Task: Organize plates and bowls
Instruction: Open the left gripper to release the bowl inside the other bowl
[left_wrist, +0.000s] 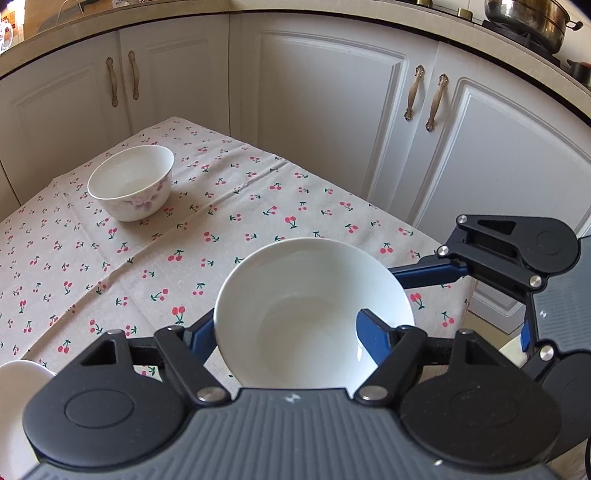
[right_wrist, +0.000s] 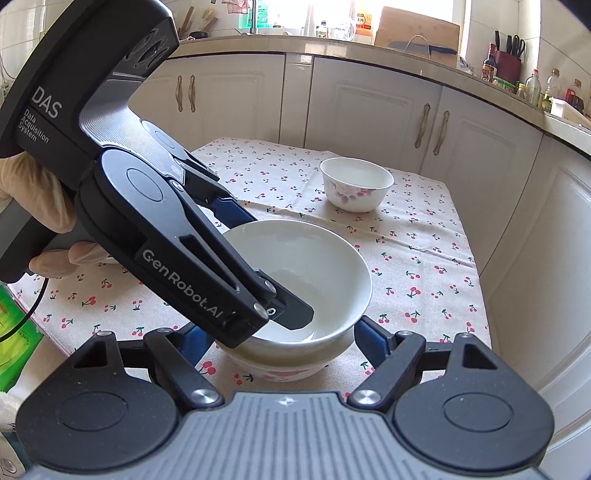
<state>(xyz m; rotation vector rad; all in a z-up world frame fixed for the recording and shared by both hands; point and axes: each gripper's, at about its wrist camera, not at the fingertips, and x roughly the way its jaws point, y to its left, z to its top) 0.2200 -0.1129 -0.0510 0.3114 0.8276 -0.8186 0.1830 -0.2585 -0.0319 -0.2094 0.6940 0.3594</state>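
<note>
My left gripper (left_wrist: 286, 326) is shut on a plain white bowl (left_wrist: 314, 295), one finger outside its left wall and the other inside. From the right wrist view, the same left gripper (right_wrist: 262, 258) reaches into that white bowl (right_wrist: 314, 266), which sits in a floral bowl (right_wrist: 280, 371) beneath it. My right gripper (right_wrist: 284, 339) has a pad against each side of this lower bowl; it also shows as the right gripper (left_wrist: 476, 306) at the right edge. Another floral bowl (left_wrist: 131, 184) (right_wrist: 356, 184) stands alone at the far side of the table.
A cherry-print cloth covers the table (left_wrist: 221, 229) (right_wrist: 424, 258). White cabinets (left_wrist: 325, 103) stand close behind it. A white dish rim (left_wrist: 14, 406) shows at the lower left. A gloved hand (right_wrist: 22, 199) holds the left gripper. A green packet (right_wrist: 14, 332) lies off the table's left edge.
</note>
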